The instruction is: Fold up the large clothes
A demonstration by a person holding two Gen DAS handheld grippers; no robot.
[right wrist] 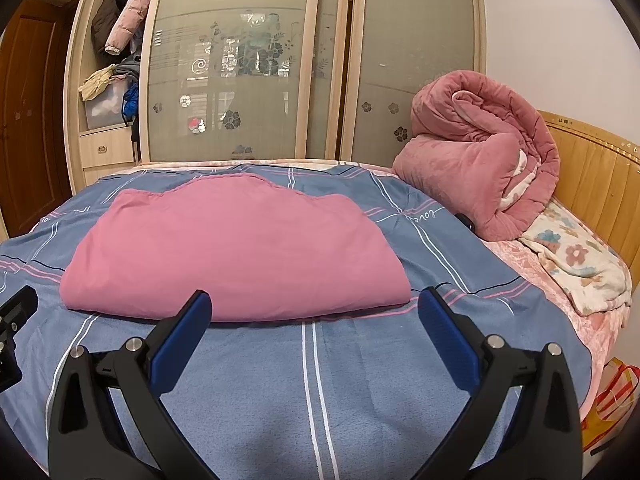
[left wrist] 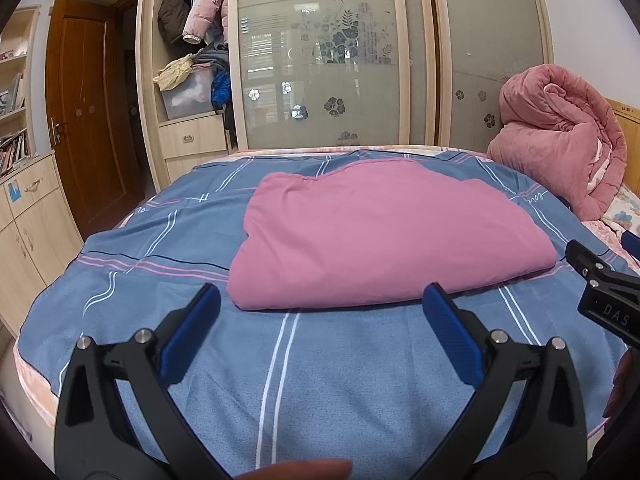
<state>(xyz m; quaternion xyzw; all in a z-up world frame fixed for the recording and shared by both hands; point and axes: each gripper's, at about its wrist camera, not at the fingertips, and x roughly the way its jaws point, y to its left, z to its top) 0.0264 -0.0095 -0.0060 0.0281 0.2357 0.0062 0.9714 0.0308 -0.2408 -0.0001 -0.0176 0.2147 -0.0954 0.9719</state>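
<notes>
A folded pink cloth [left wrist: 384,236] lies flat in the middle of a bed, on a blue bedspread [left wrist: 320,380] crossed with white and pink stripes. Its near folded edge faces the cameras, and its far edge is wavy. The left gripper [left wrist: 320,304] hovers above the bedspread just in front of the cloth's near edge, its two blue-padded fingers [left wrist: 192,332] spread wide apart and holding nothing. The right gripper [right wrist: 316,308] hovers beside it, in front of the cloth's near right corner, its fingers [right wrist: 182,340] also spread wide and empty. Neither gripper touches the cloth. In the left wrist view, part of the right gripper shows at the right edge, and a fingertip of the person shows blurred at the bottom edge. A rolled pink quilt [right wrist: 480,160] sits at the far right of the bed, against a wooden headboard [right wrist: 592,184]. Behind the bed stands a wardrobe with frosted sliding doors [left wrist: 320,72] and, at the left, an open section with hanging jackets [left wrist: 200,4]
</notes>
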